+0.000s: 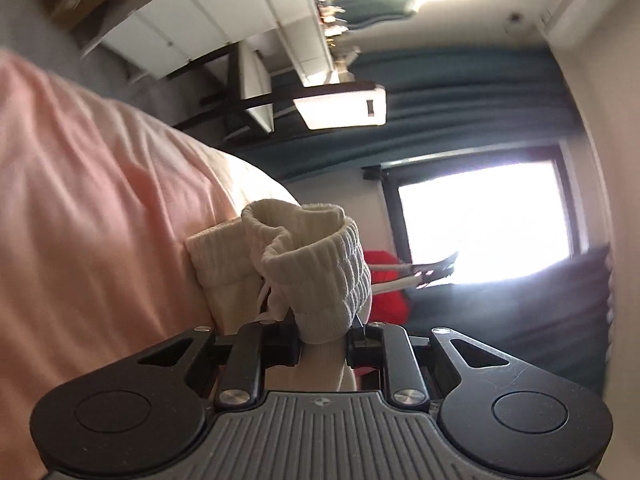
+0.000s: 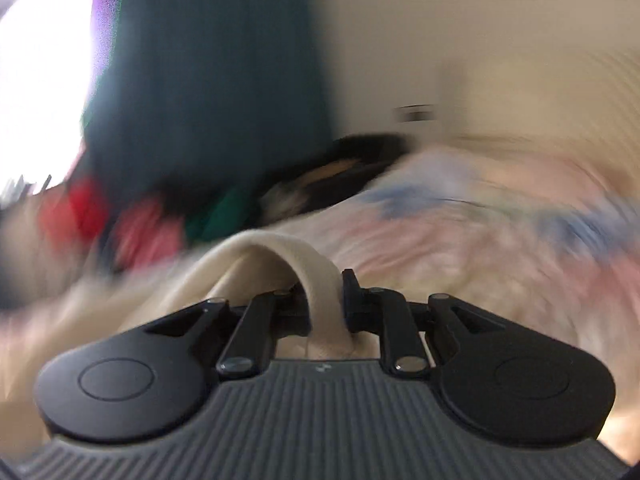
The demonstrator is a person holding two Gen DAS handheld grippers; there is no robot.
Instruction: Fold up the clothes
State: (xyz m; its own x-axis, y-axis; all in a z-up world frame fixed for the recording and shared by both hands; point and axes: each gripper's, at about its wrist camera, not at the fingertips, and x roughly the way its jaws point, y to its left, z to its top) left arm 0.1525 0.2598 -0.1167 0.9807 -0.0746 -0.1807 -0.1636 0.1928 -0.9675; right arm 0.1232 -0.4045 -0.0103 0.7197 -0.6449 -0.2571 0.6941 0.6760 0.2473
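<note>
A cream knitted garment [image 1: 304,264] with a ribbed elastic waistband and a white drawstring is bunched in front of my left gripper [image 1: 322,338], which is shut on its waistband and holds it up beside a pink bedsheet [image 1: 88,184]. The left view is rolled sideways. My right gripper [image 2: 326,304] is shut on a cream band of the same garment [image 2: 316,280], which arches up over the jaws. The right view is heavily blurred, with the pink patterned bedding [image 2: 460,248] behind.
In the left wrist view a white desk and chair [image 1: 256,92], teal curtains [image 1: 460,92], a bright window [image 1: 484,220] and something red [image 1: 386,284] lie beyond. In the right wrist view a blurred pile of red, pink, green and black clothes [image 2: 208,216] sits by a dark curtain [image 2: 208,80].
</note>
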